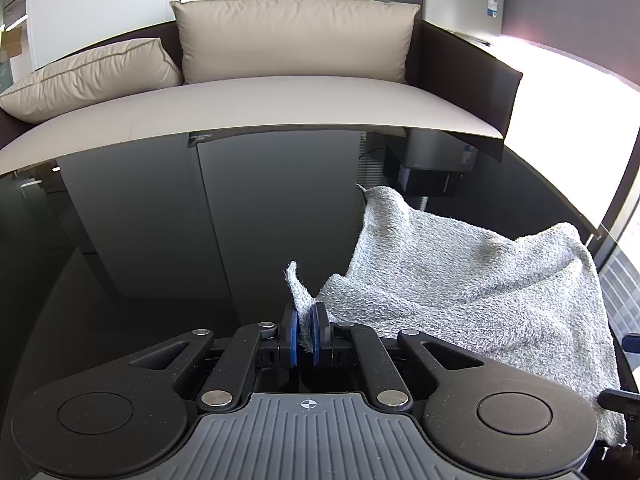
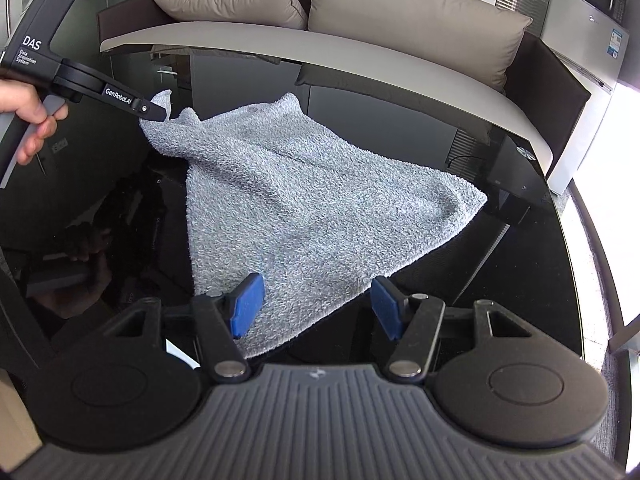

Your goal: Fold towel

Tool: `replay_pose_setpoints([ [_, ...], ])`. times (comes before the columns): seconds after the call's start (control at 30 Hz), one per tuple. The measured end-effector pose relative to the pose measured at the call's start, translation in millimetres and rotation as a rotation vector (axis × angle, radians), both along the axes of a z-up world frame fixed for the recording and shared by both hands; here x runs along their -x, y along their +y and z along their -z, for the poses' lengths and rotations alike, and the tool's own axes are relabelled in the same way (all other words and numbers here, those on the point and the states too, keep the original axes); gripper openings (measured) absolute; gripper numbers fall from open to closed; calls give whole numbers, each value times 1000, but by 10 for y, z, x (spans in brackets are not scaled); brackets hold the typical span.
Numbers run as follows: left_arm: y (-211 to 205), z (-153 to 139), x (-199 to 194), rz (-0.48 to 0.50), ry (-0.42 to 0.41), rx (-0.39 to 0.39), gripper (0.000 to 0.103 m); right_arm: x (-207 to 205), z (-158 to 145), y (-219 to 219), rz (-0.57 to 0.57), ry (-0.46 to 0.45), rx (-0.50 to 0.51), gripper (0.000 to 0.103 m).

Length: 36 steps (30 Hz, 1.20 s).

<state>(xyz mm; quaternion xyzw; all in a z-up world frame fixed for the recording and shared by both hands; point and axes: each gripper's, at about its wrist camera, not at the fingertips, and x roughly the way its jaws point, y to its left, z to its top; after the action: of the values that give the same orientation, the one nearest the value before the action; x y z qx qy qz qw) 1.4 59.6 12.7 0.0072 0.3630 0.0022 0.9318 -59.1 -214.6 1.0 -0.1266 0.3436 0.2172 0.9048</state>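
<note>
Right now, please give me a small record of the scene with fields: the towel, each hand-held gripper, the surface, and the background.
towel: grey terry towel, unfolded, one corner lifted, the rest on the table
left hand-held gripper: shut on the towel corner, held by a hand
right hand-held gripper: open, blue pads on either side of the near towel corner, not gripping
table: glossy black table, reflective
background: beige sofa with cushions, behind the table
</note>
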Motion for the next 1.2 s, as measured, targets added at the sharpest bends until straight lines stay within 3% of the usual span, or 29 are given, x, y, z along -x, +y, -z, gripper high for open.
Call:
replay_pose_setpoints([
  [0.13,-7,1,12,3,2,0,7,-13,-2,-75,20,3,14,68],
  [1.03,-253,46,312,79,40,-39,7,-181,7,-450,179,5,68,69],
  [1.2,-333,57,394,103,47,-52,7,-217,19,-467,233,-35,134,69],
])
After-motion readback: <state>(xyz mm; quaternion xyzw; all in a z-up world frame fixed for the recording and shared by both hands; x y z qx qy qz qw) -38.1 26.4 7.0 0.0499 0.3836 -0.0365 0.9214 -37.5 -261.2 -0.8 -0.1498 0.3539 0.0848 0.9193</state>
